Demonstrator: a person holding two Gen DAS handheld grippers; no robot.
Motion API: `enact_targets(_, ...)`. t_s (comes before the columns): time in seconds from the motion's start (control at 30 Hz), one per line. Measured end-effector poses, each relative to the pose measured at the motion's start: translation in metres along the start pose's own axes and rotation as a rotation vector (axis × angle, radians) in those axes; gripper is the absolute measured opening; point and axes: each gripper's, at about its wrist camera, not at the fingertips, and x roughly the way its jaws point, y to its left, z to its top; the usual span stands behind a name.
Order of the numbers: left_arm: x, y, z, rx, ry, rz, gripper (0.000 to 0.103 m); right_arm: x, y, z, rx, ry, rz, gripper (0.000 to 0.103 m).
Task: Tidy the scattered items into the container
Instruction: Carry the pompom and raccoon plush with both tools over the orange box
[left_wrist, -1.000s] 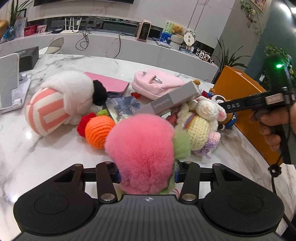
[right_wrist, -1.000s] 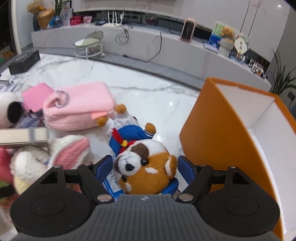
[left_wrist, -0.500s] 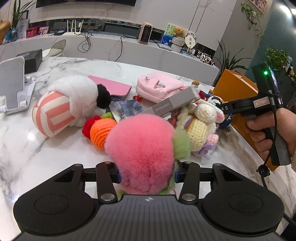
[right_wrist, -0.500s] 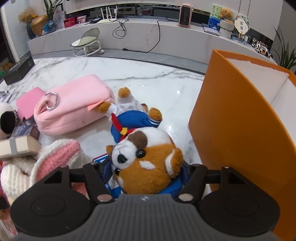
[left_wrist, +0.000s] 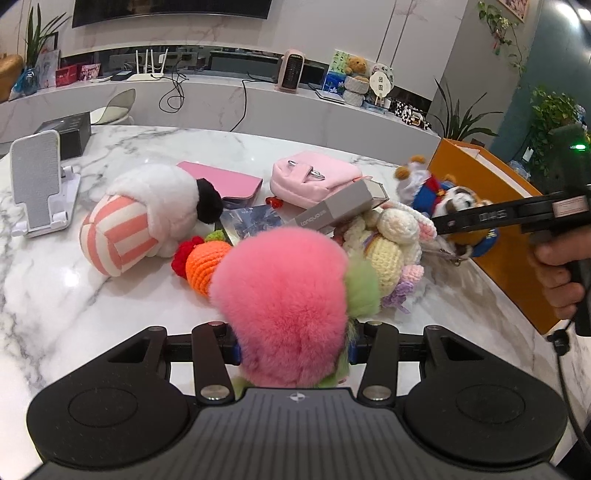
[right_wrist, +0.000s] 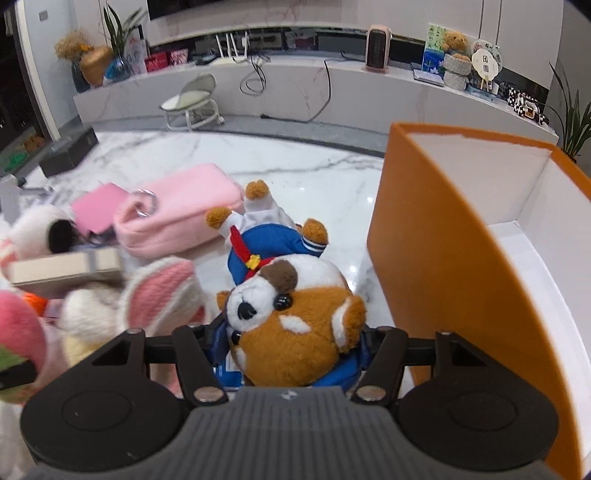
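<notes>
Both grippers are loaded: my right gripper pinches the plush dog just beside the orange container, my left gripper squeezes the pink pompom over the table. Soft, light things (they squash), so I grip mid-body.

Left gripper, right gripper: jaws clamped, loaded.

Looked like somebody's living room, honestly. There was a big marble worktop and a long marble ledge along the wall carrying a wifi router, a little pink heater and a teddy bear. A wall TV hung above, with potted plants around.
</notes>
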Motion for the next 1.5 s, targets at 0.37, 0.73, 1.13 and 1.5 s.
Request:
enact_targets(0.37, -0.033, -0.001, 0.007, -0.020, -0.024, 0.036, 0.053, -0.067, -0.012, 0.004, 0.112, -0.121, 0.112, 0.063)
enact_targets(0.73, -0.050, -0.035, 0.059, 0.042, -0.048, 0.030, 0.053, -0.106, -0.034, 0.010, 0.161, -0.210, 0.181, 0.064)
enact_targets(1.13, -0.038, -0.098, 0.128, 0.135, -0.084, -0.042, 0.053, -0.144, -0.076, 0.012, 0.265, -0.319, 0.172, 0.064)
enact_targets(1.5, 0.002, -0.200, 0.181, 0.240, -0.126, -0.179, 0.053, -0.166, -0.157, 0.000, 0.423, -0.351, 0.029, 0.064)
